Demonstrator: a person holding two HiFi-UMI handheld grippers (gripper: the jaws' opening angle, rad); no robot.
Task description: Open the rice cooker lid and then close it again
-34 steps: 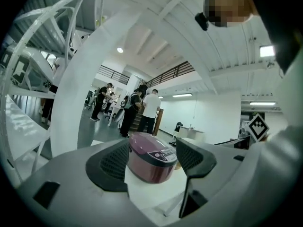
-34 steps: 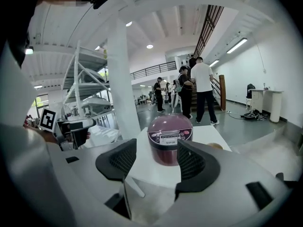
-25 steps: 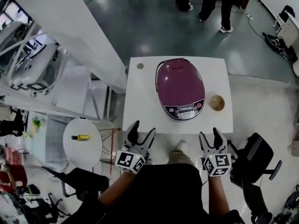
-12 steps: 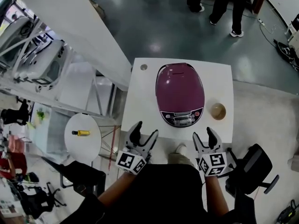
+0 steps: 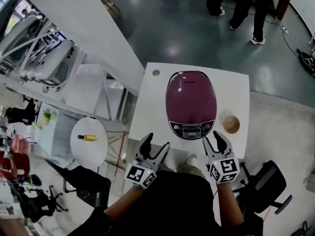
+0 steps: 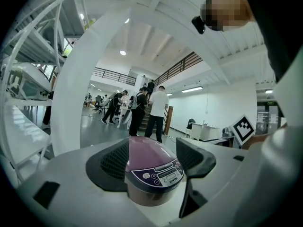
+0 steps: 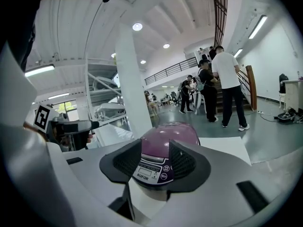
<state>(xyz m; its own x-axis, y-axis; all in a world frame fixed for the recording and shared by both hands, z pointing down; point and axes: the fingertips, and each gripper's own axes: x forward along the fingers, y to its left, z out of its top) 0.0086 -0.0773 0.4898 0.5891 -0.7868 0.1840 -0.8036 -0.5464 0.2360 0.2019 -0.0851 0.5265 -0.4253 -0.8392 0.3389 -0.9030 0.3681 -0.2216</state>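
Observation:
The purple rice cooker (image 5: 191, 102) stands on the small white table (image 5: 147, 112) with its lid down and its control panel facing me. My left gripper (image 5: 156, 143) is open at the table's near edge, left of the panel. My right gripper (image 5: 212, 139) is just short of the cooker's front right corner; its jaws are closing and nothing is pressed between them. Both gripper views look past the jaws at the cooker: the left gripper (image 6: 152, 151) sees the cooker (image 6: 147, 150) from the front left, and the right gripper (image 7: 155, 161) sees the cooker (image 7: 168, 138) straight ahead in its gap.
A small brown bowl (image 5: 231, 124) sits on the table right of the cooker. A small round disc (image 5: 156, 73) lies at the far left corner. A round side table (image 5: 89, 137) with a yellow object stands to the left. A black chair (image 5: 268, 181) is at the right. People stand beyond.
Both grippers have moved forward to the table's near edge, closer to the cooker. The right gripper's jaws have narrowed. The cooker's lid has stayed down.

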